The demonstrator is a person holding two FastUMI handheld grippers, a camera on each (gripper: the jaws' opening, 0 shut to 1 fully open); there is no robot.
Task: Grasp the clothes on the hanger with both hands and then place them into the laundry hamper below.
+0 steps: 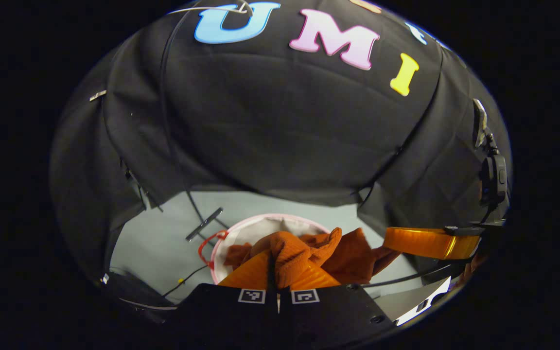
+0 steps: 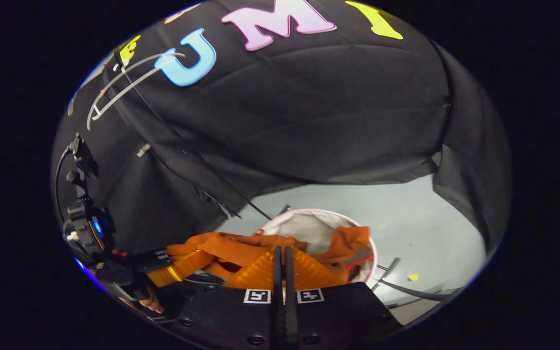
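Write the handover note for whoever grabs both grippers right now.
Left gripper: shut on the garment.
Right gripper: fingers closed, garment edge seems pinched; cloth spreads just beyond the tips.
Garment: off the hanger, which hangs bare on the wall; held stretched between both grippers over the hamper, one end drooping inside the rim.
Done: grasp, pull-off, carry.
Left: lower it in, open both, withdraw.

Grey floor (image 1: 163, 233), black cable (image 1: 183, 279)
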